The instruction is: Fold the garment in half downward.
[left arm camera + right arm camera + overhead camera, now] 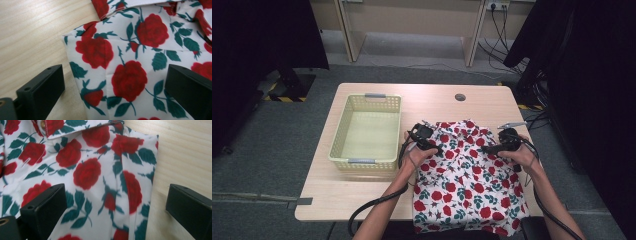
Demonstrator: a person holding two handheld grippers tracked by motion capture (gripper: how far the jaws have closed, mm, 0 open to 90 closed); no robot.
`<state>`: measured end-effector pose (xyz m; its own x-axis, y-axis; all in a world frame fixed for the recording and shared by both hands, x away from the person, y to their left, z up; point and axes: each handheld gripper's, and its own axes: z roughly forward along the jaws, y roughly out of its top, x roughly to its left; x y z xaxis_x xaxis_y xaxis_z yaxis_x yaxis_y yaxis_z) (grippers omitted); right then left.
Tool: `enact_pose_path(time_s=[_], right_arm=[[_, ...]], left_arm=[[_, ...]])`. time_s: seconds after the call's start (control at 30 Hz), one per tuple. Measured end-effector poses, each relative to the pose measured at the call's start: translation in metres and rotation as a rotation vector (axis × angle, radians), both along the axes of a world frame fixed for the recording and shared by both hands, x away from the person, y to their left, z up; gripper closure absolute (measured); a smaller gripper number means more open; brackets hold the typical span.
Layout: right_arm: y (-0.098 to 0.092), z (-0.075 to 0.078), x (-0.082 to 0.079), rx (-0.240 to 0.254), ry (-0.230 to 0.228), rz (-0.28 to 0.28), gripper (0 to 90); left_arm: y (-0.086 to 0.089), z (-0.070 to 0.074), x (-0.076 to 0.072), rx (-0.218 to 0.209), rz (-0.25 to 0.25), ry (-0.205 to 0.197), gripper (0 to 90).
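The rose-print shirt [467, 175] lies flat on the near right part of the table [357, 192], right of the basket [367, 131]. My left gripper [113, 82] and right gripper [115, 205] are wide open, holding nothing. I should pinch both shoulder edges evenly.

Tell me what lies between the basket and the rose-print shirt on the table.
In the high view, a bare strip of table separates the basket from the shirt. At its near end sit the left tool, its hand and its cable.
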<state>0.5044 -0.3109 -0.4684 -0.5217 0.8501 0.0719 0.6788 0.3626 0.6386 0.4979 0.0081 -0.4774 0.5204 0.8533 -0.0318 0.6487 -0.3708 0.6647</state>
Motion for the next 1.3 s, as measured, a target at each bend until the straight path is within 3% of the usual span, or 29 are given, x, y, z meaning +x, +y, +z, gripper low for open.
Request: enact_pose_path(time_s=[0.17,0.23,0.37,0.47,0.6,0.67,0.87,1.0,1.3], right_arm=[[0.006,-0.002,0.012,-0.025,-0.006,-0.010,4.7],[0.007,-0.003,0.013,-0.062,-0.039,0.013,10.2],[0.010,0.001,0.008,-0.040,-0.057,0.075,39.4],[0.012,0.004,0.005,-0.035,-0.051,0.112,60.4],[0.014,0.004,0.001,-0.018,-0.048,0.136,74.4],[0.013,0.006,0.000,-0.024,-0.055,0.133,78.2],[0.007,0.018,0.000,-0.005,-0.099,0.123,83.4],[0.006,0.032,0.002,-0.012,-0.134,0.127,84.5],[0.004,0.058,0.011,-0.011,-0.196,0.124,85.8]], left_arm=[[-0.001,-0.001,0.000,-0.002,-0.027,-0.023,1.9],[0.000,-0.001,-0.002,-0.018,-0.054,-0.042,6.7],[0.001,0.002,-0.005,-0.038,-0.106,-0.056,26.8],[-0.001,0.004,-0.007,-0.057,-0.135,-0.065,50.8],[0.000,0.003,-0.005,-0.085,-0.113,-0.065,75.2],[-0.001,0.004,-0.005,-0.058,-0.113,-0.082,82.0],[0.000,0.012,-0.003,-0.046,-0.120,-0.105,85.4],[-0.002,0.025,0.000,-0.005,-0.123,-0.125,85.7],[-0.001,0.055,0.011,0.009,-0.116,-0.184,86.0]])
